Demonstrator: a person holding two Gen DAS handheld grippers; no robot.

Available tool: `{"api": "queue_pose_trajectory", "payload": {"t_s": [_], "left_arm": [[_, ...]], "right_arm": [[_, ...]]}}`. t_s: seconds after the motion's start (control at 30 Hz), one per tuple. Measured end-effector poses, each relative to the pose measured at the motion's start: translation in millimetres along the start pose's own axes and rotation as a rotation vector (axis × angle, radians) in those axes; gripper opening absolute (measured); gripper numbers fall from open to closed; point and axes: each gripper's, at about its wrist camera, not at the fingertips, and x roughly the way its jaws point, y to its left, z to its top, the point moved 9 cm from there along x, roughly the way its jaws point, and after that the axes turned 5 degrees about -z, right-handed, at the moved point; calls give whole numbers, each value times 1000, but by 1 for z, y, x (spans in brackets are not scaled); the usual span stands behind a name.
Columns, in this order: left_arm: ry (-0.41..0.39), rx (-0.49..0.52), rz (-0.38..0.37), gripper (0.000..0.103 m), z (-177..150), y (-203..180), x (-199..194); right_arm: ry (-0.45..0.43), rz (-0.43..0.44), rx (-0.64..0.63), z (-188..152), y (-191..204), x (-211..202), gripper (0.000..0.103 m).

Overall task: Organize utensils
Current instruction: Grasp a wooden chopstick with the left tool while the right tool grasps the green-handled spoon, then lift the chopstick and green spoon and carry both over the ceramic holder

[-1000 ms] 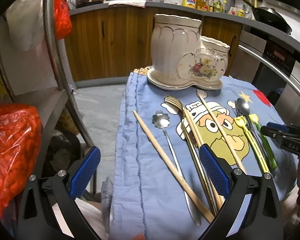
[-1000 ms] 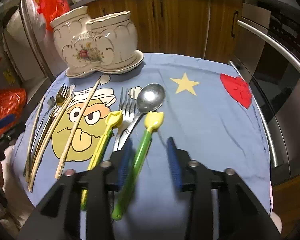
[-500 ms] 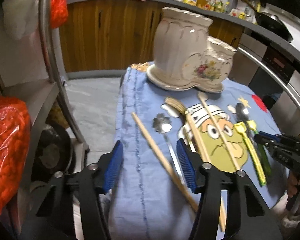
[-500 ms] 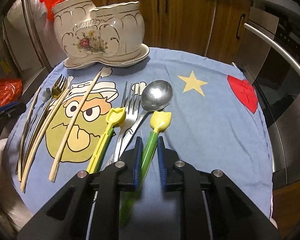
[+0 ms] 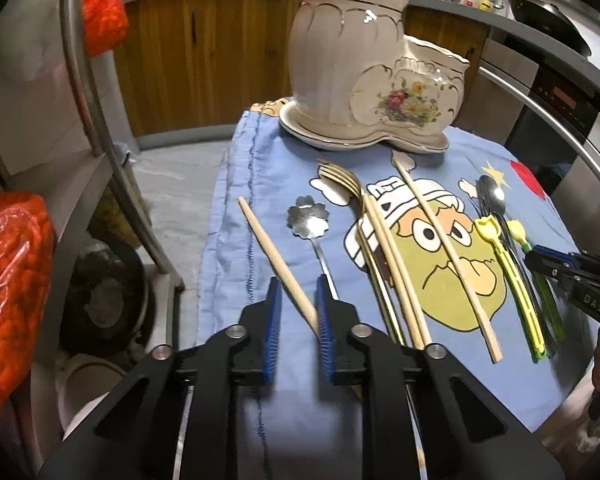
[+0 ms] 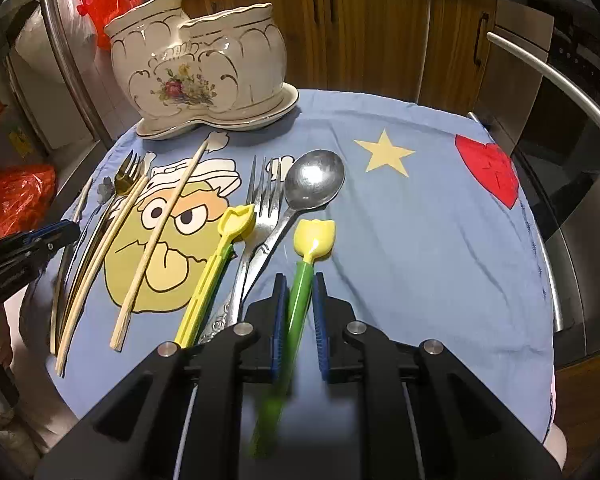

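Between my left jaws lies a pale wooden chopstick [image 5: 274, 258], slanting away to the left on the blue cloth. Just right of those jaws a small steel spoon with a flower-shaped bowl [image 5: 308, 221] points away, then a gold fork [image 5: 346, 184] beside two more chopsticks [image 5: 440, 240].

Between my right jaws sits the green handle of a utensil with a yellow tulip-shaped head [image 6: 314, 238], head pointing away. Left of those jaws lie a steel spoon [image 6: 314, 180], a steel fork [image 6: 264, 200] and a yellow-green utensil [image 6: 224, 256]. Far ahead stands the cream, flower-painted ceramic holder [image 6: 198, 64], upright on its saucer.
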Motion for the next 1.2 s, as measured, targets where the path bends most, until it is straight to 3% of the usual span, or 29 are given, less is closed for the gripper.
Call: {"api": "queue_pose_trajectory", "payload": {"t_s": [0.27,0.53,0.83,1.2], "left_arm": [[-11,41,41,13,1,-3,4],[-38,-8,-22,6,5,3,-1],[-123,5,-72,5,15,-7,-27],[-291,4,-122,5,68,-6,-73]], "right_arm": [[-17,5,-1,0,0,0,11],[-49,6,24,1,-7,-8,10],[-162,45,74,14,-14,-38,10],[-253,102,65,52,-1,-60,10]]}}
